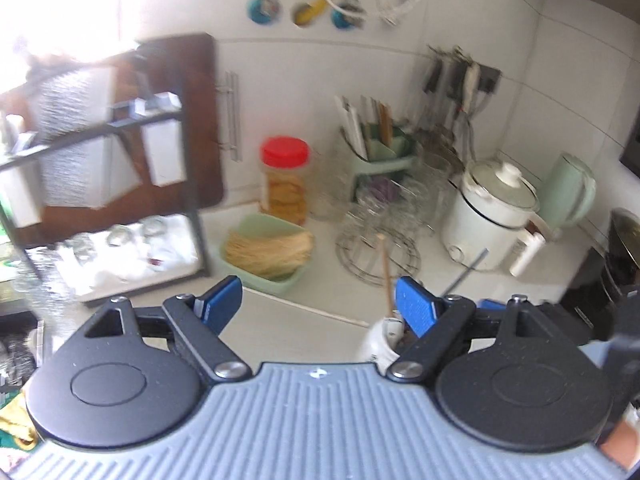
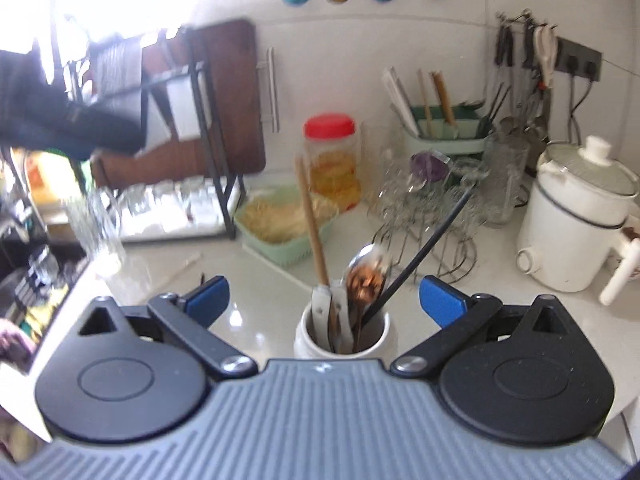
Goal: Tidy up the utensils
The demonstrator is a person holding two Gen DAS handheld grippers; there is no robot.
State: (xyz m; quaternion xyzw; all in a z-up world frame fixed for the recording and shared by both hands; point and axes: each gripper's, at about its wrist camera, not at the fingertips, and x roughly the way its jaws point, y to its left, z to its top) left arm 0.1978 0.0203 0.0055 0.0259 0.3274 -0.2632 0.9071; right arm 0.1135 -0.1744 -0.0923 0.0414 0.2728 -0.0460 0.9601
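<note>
Between the fingers of the left gripper [image 1: 318, 308] lies only bare white counter [image 1: 304, 332]; jaws stand wide, nothing held. Just beside its right finger, low in the left wrist view, sits a white jar [image 1: 380, 344], partly hidden by that finger. A wooden stick [image 1: 385, 276] rises out of the jar. Ahead of the gripper: a green basket [image 1: 268, 256] of pale noodles, a red-lidded jar [image 1: 285, 180] behind it, a wire rack [image 1: 380, 248] to the right. Further right, a white pot [image 1: 492, 220]. Frame is motion-blurred.

Right wrist view: the right gripper [image 2: 324, 304] is spread wide, pads touching nothing. The white jar [image 2: 342, 340] stands upright between its fingers, just ahead of the gripper body, clear of both pads. In the jar: wooden stick [image 2: 312, 220] leaning left, a spoon [image 2: 366, 272] bowl-up, a black stick [image 2: 424, 248] leaning right, a white handle [image 2: 322, 308]. Beyond it, the green basket [image 2: 288, 224] and red-lidded jar [image 2: 330, 160]. Far left, a dark sleeve [image 2: 60, 120] crosses the view.
</note>
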